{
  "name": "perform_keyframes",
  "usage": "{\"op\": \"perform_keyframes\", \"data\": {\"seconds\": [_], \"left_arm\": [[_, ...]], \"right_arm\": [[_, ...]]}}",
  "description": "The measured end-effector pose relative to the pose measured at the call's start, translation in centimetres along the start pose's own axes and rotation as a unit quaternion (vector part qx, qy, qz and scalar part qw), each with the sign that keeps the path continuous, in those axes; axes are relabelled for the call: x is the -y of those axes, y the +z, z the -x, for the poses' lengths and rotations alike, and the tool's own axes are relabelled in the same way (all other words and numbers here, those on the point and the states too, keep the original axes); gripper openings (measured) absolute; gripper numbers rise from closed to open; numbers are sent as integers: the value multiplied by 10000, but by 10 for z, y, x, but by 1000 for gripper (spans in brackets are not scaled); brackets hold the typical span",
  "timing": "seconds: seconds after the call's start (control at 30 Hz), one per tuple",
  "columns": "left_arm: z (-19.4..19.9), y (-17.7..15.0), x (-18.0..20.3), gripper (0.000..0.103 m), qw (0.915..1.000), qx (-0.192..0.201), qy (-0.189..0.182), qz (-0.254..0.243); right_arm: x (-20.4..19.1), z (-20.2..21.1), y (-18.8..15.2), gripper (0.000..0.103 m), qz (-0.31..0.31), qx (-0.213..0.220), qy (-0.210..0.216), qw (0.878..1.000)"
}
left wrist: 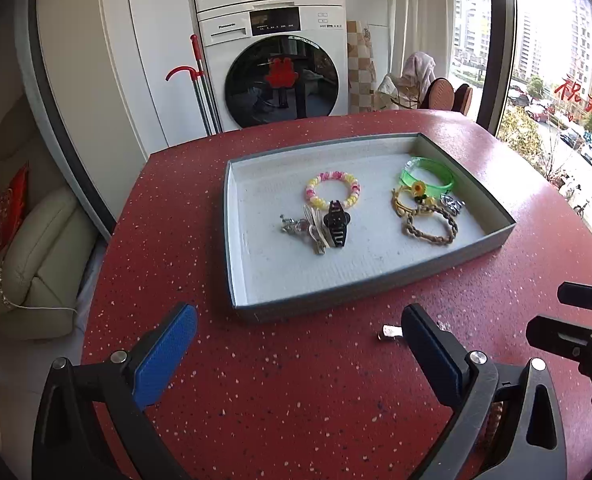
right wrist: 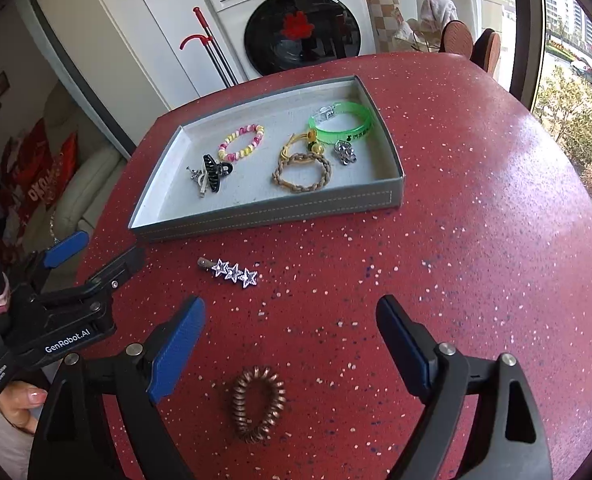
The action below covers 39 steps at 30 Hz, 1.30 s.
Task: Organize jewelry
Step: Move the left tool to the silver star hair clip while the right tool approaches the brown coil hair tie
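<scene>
Jewelry mostly sits in the tray (right wrist: 200, 222) already: beaded bracelet (right wrist: 242, 142), black clip (right wrist: 216, 172), braided band (right wrist: 302, 174), green bangle (right wrist: 342, 120). Two strays remain on the red surface (right wrist: 476, 240), a star clip (right wrist: 234, 272) just in front of the tray's near wall and a coil tie (right wrist: 259, 408) lying between the right claw's (right wrist: 290, 328) wide-open, empty jaws. Left claw (left wrist: 298, 340) is spread fully wide too, holding nothing.

Risks now, as I judge them: the coil tie is springy and could squirt out or roll if pinched off-centre. The star clip is flat and shiny, so pads may skate over it and shove it into the tray wall. Both claws hover close together near the strays, so they could knock each other.

Room looks generous on the right side of the surface, bare right out to its curved edge. The tray floor has open space at front and centre.
</scene>
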<state>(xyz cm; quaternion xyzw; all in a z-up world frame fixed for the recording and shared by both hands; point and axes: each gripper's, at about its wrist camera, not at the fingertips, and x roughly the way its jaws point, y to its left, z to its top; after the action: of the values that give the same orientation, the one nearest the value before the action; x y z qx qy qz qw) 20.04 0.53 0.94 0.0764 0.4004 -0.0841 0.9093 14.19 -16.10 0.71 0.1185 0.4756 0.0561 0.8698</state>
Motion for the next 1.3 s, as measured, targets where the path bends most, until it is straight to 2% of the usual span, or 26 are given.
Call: {"op": "perform_keyframes", "data": {"seconds": [0.17, 0.33, 0.53, 0.73, 0.93, 1.1, 1.13, 1.2, 1.3], "left_arm": [[9, -20, 1, 103, 10000, -57, -73, -22], [12, -33, 2, 103, 9999, -89, 52, -61], [6, -46, -4, 103, 9991, -380, -203, 1], [6, -56, 2, 103, 9984, -428, -314, -170], [2, -51, 14, 103, 9972, -397, -359, -514], [0, -42, 31, 103, 9939, -249, -334, -1018], [0, -41, 34, 103, 9928, -187, -313, -1139], [1, -37, 42, 103, 9900, -93, -318, -1368], [0, -33, 53, 103, 9854, -6, -341, -1669]], "right_arm": [[2, 10, -18, 90, -71, 31, 35, 10000], [4, 17, -33, 90, -120, -73, -30, 9999], [10, 21, -48, 91, -243, -206, -184, 9993], [6, 13, -57, 91, -149, -366, -374, 9985], [0, 3, -65, 91, -109, -494, -392, 9979], [-4, -4, -73, 91, -84, -538, -482, 9974], [-4, -5, -74, 89, -100, -539, -497, 9973], [-4, -7, -76, 80, -135, -522, -527, 9971], [-7, -10, -78, 74, -88, -487, -548, 9973]]}}
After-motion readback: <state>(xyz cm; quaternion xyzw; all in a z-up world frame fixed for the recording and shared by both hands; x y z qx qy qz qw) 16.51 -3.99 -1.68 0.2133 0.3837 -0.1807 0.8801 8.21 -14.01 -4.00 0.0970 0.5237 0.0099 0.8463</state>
